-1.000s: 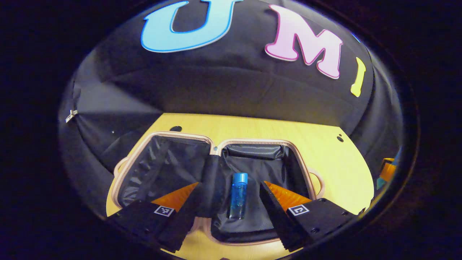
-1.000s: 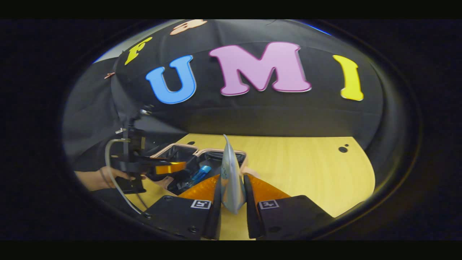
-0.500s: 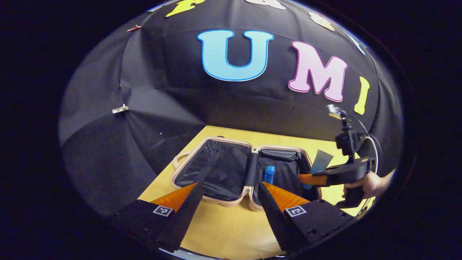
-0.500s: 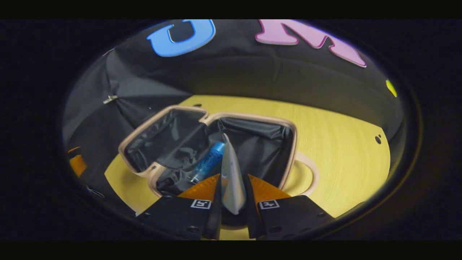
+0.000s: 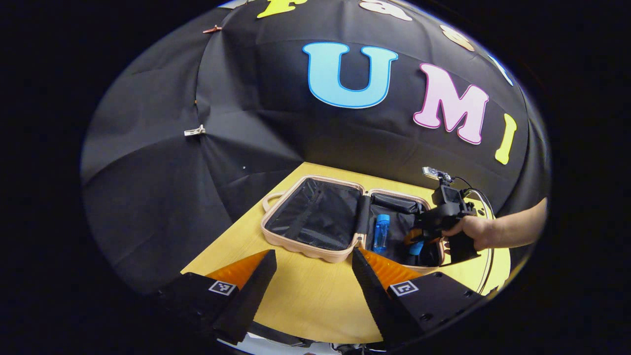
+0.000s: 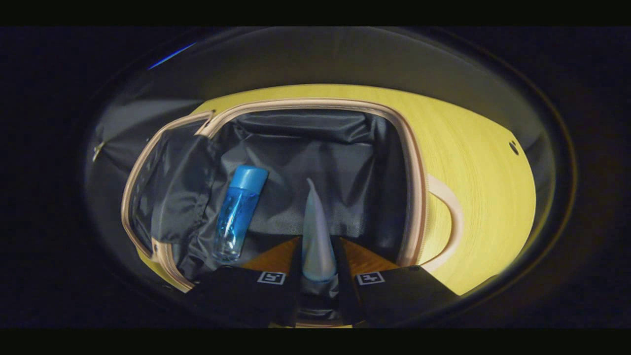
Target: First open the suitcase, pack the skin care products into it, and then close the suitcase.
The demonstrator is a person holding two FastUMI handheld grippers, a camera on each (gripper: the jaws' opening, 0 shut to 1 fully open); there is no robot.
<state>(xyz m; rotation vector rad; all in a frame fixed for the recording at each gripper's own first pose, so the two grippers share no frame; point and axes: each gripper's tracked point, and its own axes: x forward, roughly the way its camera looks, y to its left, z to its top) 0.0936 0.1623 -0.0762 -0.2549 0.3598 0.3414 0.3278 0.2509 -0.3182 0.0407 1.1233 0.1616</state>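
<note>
1. The left gripper has its two fingers spread wide apart with nothing between them; it hangs over the bare wooden table, and the open suitcase lies ahead of it, near its fingertips but not touching them.
2. In the left gripper view the suitcase has two halves lying flat, both lined with dark cloth; the left half sits straight ahead of the gap between the fingers, the right half ahead and to the right; a handle loop shows at the far left end.
3. A blue bottle lies in the right half, just beyond the right finger's tip, cap end pointing away.
4. Farther right a hand holds the right gripper, whose front end dips into that same right half, beside the bottle.
5. In the right gripper view the right gripper has its fingers drawn close together, pressing from both sides on a pale tube; the tube stands up between them, its thin flat end pointing forward over the lining.
6. From there the bottle lies to the left of the tube, apart from it, on the dark lining; the suitcase rim curves to the right of the fingers, with the handle and the table beyond.
</note>
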